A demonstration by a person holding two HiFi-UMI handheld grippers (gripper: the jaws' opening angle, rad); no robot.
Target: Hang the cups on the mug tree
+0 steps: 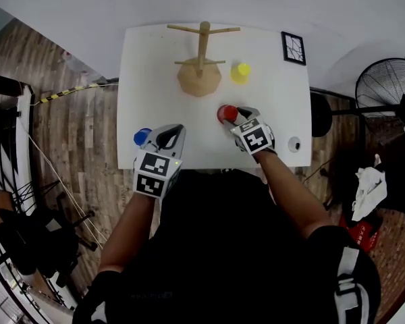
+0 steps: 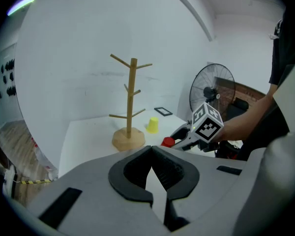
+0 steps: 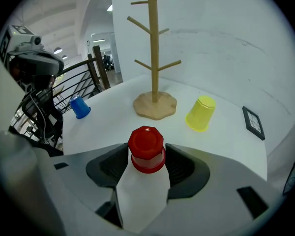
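Red cup (image 3: 146, 142) sits upside down on the table (image 1: 270, 113), right between the jaws of the right hand-held gripper (image 3: 146, 155). Those jaws are spread wide with a pad on each side of it; as far as I can tell they aren't squeezing it, so it's framed but not held. The left hand-held gripper (image 2: 152, 150) is pressed together with nothing in it; the blue cup (image 1: 142, 138) is just to its left.

The mug tree (image 3: 153, 58) stands straight ahead of the right hand-held gripper, well past the red cup, with every peg bare. The yellow cup (image 3: 201, 113) is ahead and off to the right, near the tree's base.

My take on doing the grab well:
- The cup looks tapered, so I'd close on the lower, wider band rather than up near the top, or the pads may slide off.
- Go easy on the squeeze (it looks like light plastic, could flex or pop out).
- Lift straight up before heading forward, so it doesn't drag on the table.
- Tilt the open mouth toward a peg on the side nearest the hand-held gripper.
- Come in left of the yellow cup so it doesn't get bumped.
- The tree looks light; the free left one could steady its base if it wobbles.
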